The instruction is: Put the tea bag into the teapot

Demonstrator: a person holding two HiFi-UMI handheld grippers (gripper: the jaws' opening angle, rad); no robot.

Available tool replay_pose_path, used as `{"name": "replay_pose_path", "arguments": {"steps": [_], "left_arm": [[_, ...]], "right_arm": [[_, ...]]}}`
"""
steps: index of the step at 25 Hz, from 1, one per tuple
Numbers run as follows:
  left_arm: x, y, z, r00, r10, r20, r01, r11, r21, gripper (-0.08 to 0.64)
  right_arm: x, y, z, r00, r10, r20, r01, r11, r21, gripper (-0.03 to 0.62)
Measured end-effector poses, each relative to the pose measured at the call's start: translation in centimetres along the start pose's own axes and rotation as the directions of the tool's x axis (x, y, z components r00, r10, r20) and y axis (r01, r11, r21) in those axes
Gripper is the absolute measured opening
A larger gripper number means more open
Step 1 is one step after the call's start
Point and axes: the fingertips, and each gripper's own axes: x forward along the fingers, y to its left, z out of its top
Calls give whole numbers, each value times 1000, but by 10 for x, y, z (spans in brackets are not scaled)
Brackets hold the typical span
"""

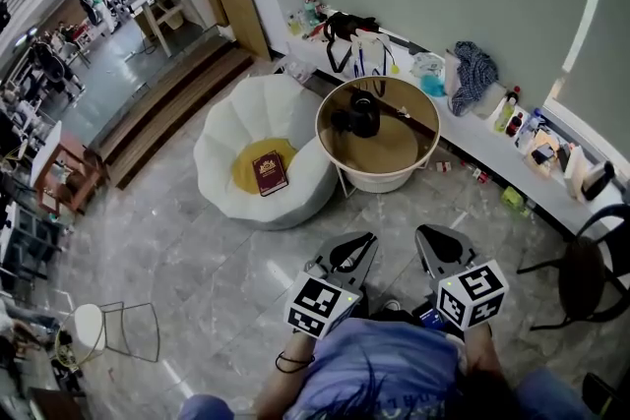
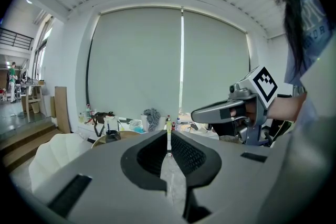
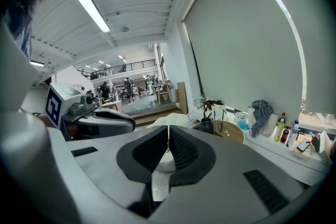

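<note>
- Left hand-held gripper (image 2: 168, 139): jaws closed, pad against pad. It is held above the floor (image 1: 197, 251), close in front of the person.
- Right hand-held gripper (image 3: 168, 135): jaws likewise closed together. It is level with the left one and just beside it.
- Teapot (image 1: 360, 116): black, upright on the round table (image 1: 379, 180), near the table's left edge in the head view. It is well apart from both hand-held grippers.
- Tea bag: too small to make out in any view.
- A dark stick (image 1: 406, 119) lies across the table top, right of the teapot.
- A white shell-shaped chair (image 1: 246, 118) touches the table's left side. It carries a yellow cushion (image 1: 248, 164) and a red book (image 1: 269, 172).
</note>
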Motion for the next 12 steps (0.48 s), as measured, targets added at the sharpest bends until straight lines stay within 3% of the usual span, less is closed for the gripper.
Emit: {"name": "replay_pose_path", "arguments": {"steps": [12], "left_arm": [[-11, 11, -3, 999, 29, 13, -29, 1000, 8, 17]], "right_arm": [[-1, -13, 3, 999, -45, 28, 45, 999, -2, 23]]}}
